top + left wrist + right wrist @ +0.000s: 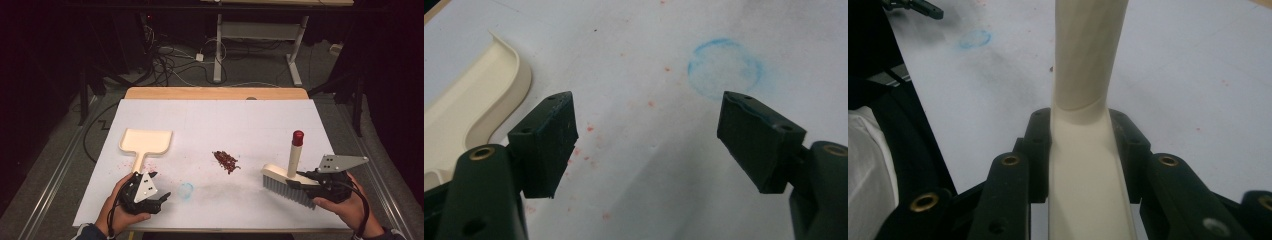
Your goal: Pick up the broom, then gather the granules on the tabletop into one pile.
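A cream hand brush point(274, 172) with grey bristles rests on the white table cover at the right, its handle upright with a red cap point(298, 137). My right gripper point(301, 179) is shut on the brush's cream back; in the right gripper view the jaws point(1080, 127) clamp the cream brush point(1088, 60) from both sides. A cream dustpan point(147, 141) lies flat at the left, handle toward me. My left gripper point(161, 198) hovers open just right of that handle, nothing between its fingers point(646, 117). A small pile of dark red crumbs point(226, 160) lies mid-table.
A blue chalk ring point(186, 190) is drawn on the table cover point(250, 125) close to the left gripper, and it also appears ahead of the jaws point(724, 69). Faint red specks dot the cover near the dustpan point(469, 105). Cables and desk legs lie beyond the far edge.
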